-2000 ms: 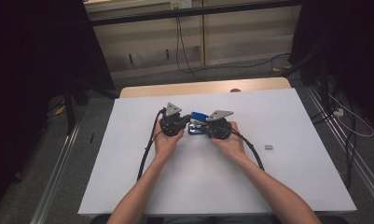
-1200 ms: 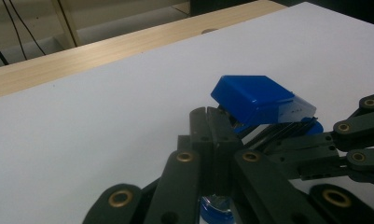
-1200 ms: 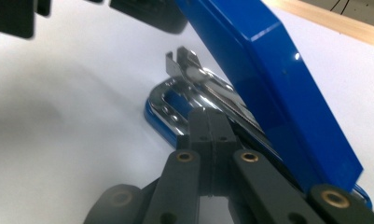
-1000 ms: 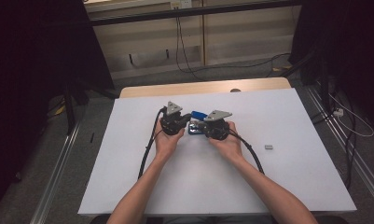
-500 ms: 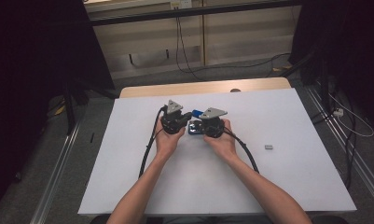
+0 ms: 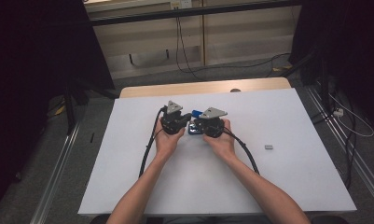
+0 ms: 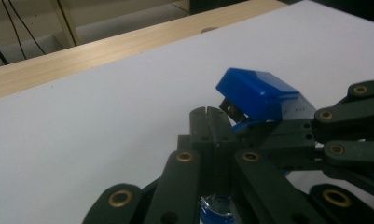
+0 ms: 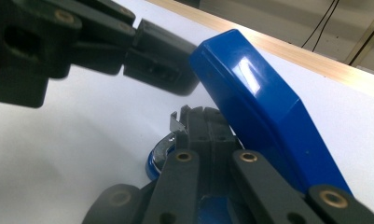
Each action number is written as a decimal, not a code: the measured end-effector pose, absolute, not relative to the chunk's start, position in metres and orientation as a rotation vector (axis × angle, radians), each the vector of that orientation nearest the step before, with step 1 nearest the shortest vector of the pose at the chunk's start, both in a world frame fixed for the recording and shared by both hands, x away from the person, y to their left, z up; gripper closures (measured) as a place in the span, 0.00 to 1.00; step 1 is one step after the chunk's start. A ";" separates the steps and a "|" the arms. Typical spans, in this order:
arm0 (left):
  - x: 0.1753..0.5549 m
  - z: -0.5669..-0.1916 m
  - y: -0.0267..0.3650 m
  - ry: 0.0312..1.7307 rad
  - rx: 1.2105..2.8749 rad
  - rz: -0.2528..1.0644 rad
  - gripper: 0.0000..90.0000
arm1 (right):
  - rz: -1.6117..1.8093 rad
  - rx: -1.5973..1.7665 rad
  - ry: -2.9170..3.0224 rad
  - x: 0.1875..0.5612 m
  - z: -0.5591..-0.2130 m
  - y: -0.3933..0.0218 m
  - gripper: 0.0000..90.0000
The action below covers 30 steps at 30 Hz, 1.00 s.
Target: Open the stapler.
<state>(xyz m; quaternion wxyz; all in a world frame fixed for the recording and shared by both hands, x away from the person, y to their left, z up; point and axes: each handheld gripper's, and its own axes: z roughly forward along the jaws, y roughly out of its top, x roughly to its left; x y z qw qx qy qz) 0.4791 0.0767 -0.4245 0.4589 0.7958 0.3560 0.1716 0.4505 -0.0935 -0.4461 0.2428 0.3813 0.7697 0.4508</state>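
Fingers on the left gripper are pressed fully together, same deal with the right gripper, and both sets sit right up against a blue stapler whose top is flipped up. It's between the two grippers, mid-desk on the white sheet. A small grey piece lies well off to the right.
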 end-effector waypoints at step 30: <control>0.481 -0.438 0.070 0.867 2.035 0.434 1.00 | 1.231 1.041 2.098 0.451 -0.447 -0.094 1.00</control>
